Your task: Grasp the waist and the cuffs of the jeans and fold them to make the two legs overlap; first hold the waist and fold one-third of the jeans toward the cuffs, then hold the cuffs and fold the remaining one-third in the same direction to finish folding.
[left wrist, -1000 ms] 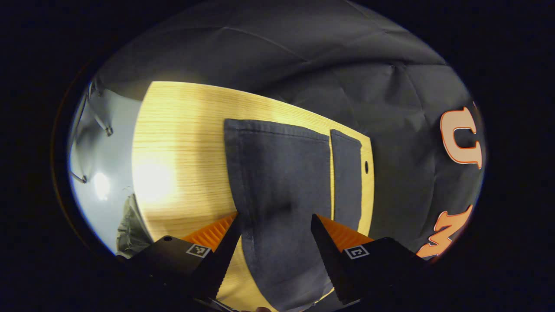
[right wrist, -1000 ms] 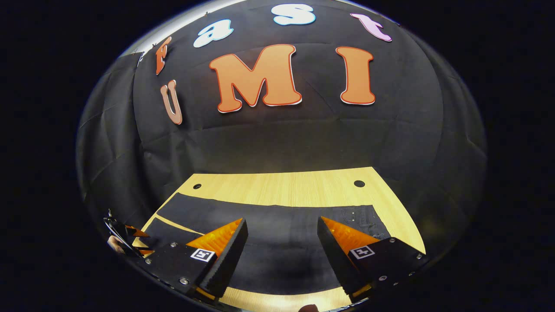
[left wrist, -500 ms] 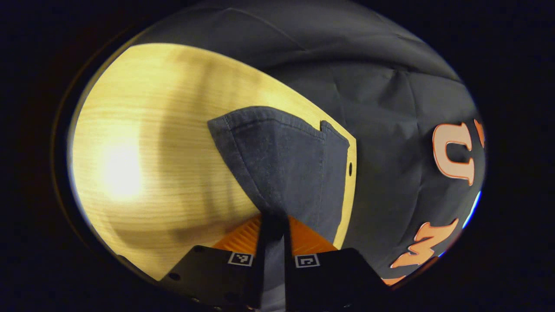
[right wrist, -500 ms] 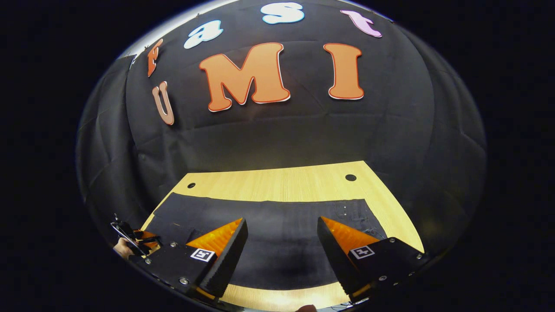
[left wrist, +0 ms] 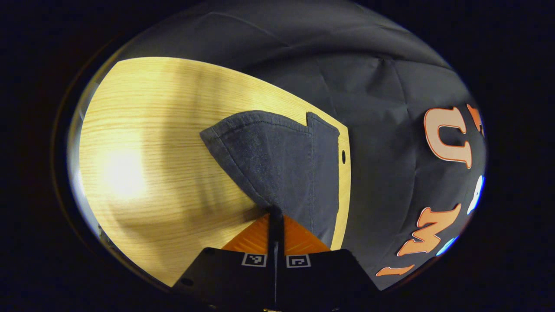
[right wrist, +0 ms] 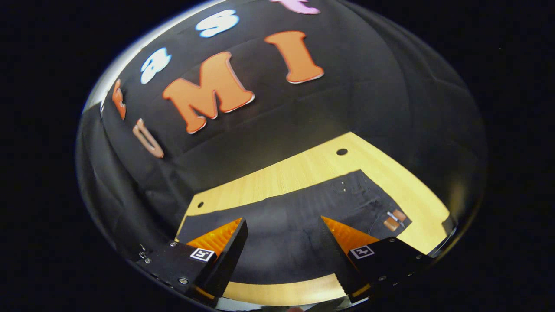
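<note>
Dark jeans (left wrist: pixel 277 156) lie on a light wooden table (left wrist: pixel 164 130). In the left gripper view my left gripper (left wrist: pixel 275 216) is shut on the near leg's edge close to its cuff, and the cloth rises in a peak to the fingers. The other leg (left wrist: pixel 325 173) lies flat beside it. In the right gripper view my right gripper (right wrist: pixel 282 242) hangs open above the jeans (right wrist: pixel 295 216), its fingers apart with nothing between them. The waist with a brown patch (right wrist: pixel 393 220) lies to the right.
The table (right wrist: pixel 277 182) has small round holes (right wrist: pixel 341 151) near its far corners and one (left wrist: pixel 343 156) past the cuffs. The black cloth wall stands close behind the table's far edge. Bare wood lies left of the jeans in the left gripper view.
My left gripper went from open over the leg to shut on its edge, and the cloth bunched up into it. The right gripper stayed open while its view tilted and turned toward the waist.
</note>
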{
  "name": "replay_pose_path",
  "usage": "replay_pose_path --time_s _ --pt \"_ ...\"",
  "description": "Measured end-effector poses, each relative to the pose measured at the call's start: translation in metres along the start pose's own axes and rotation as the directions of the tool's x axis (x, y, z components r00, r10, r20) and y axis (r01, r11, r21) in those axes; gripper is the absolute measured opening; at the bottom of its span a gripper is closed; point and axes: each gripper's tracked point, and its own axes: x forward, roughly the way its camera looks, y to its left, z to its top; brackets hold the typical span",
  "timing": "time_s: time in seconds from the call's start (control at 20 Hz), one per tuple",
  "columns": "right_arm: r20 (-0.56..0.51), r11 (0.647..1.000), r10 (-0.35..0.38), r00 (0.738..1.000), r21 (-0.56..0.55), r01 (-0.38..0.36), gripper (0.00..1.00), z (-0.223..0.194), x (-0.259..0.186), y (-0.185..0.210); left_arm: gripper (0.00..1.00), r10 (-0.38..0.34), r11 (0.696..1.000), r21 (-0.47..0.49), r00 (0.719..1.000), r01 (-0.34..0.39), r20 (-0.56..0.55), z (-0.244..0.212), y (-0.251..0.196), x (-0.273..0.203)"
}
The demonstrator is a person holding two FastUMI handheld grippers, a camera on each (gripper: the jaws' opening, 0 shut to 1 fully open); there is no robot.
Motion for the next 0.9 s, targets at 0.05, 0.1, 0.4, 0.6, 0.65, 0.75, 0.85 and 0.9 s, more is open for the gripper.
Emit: replay_pose_path --time_s 0.05,0.1,0.4,0.6,0.65,0.75,0.85,0.9 --pt "-0.009 0.997 -0.008 1.000 0.078 0.009 0.98 -0.001 -0.003 -0.013 0.02 -0.007 1.000 -0.002 1.000 0.007 -0.001 0.001 -0.001 -0.004" --pt "-0.012 0.988 -0.019 1.000 0.150 0.020 0.98 -0.003 -0.006 -0.029 0.02 -0.006 1.000 -0.002 1.000 0.006 -0.003 0.000 0.000 -0.007" --pt "-0.117 0.888 -0.133 0.984 0.427 0.171 0.98 -0.042 -0.010 -0.116 0.02 0.007 1.000 0.009 1.000 -0.007 -0.019 0.002 0.004 -0.022" --pt "-0.234 0.813 -0.227 0.945 0.488 0.316 0.98 -0.079 0.011 -0.170 0.02 0.024 0.999 0.027 0.999 -0.023 -0.025 0.000 0.006 -0.028" --pt "-0.263 0.796 -0.233 0.936 0.501 0.339 0.98 -0.086 0.021 -0.179 0.02 0.029 0.999 0.027 0.999 -0.028 -0.026 -0.001 0.005 -0.026" --pt "-0.310 0.767 -0.251 0.917 0.513 0.384 0.98 -0.098 0.035 -0.193 0.02 0.032 0.999 0.019 0.999 -0.032 -0.026 0.000 0.004 -0.027" --pt "-0.340 0.748 -0.268 0.902 0.516 0.417 0.99 -0.104 0.050 -0.208 0.02 0.038 0.999 0.022 0.999 -0.037 -0.026 -0.002 0.004 -0.030" --pt "-0.350 0.739 -0.272 0.896 0.521 0.428 0.98 -0.105 0.053 -0.211 0.02 0.042 0.999 0.027 0.999 -0.041 -0.025 -0.003 0.002 -0.030"
